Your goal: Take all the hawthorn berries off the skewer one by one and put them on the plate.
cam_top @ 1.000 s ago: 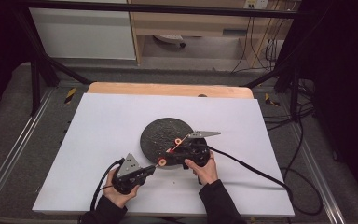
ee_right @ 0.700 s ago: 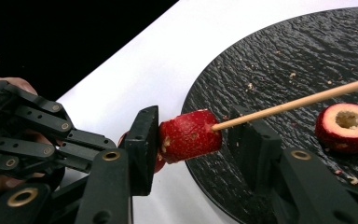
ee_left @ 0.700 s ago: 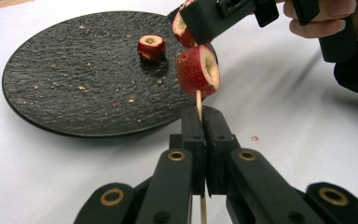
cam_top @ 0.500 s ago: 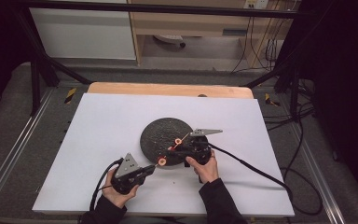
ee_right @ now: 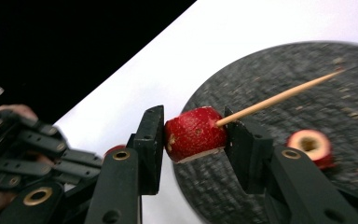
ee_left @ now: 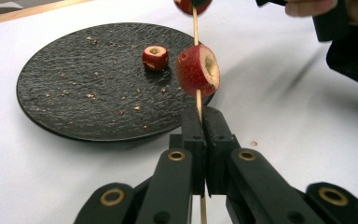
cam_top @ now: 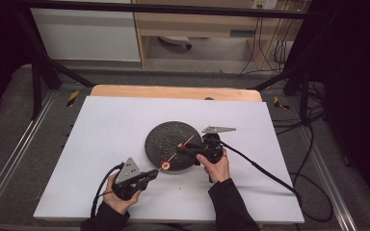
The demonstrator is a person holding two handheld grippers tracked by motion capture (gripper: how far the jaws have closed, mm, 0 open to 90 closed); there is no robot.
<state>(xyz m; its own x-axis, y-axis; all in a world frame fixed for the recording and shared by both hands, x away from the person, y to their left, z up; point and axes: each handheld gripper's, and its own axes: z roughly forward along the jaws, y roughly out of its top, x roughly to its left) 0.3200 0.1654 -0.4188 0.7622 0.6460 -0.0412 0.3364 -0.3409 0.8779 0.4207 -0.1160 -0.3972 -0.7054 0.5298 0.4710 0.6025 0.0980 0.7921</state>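
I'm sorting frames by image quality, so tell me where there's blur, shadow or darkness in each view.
High view: dim surroundings, evenly lit white table, sharp. Left gripper view: crisp black plate and skewer; soft shadow streaks on the table at right. Right gripper view: plate rim smeared by motion blur, top-left corner black, the red fruit piece fairly sharp.

The plate (ee_left: 74, 88) is black with a bumpy, speckled look, and little tan crumbs dot it; the fruit piece on the plate (ee_left: 155, 57) is red outside and pale yellow in the hole; the fruit piece low on the stick (ee_left: 197, 70) is red with a tan hollow; the fruit piece between the right jaws (ee_right: 196, 133) is red with tiny pale dots and a cream edge; the stick (ee_right: 279, 97) is light tan; the left gripper (ee_left: 204, 135) is black with gold rings; the right gripper (ee_right: 193, 140) is black with gold rings too; the table (cam_top: 115, 120) is white with a light brown wooden edge at the back.
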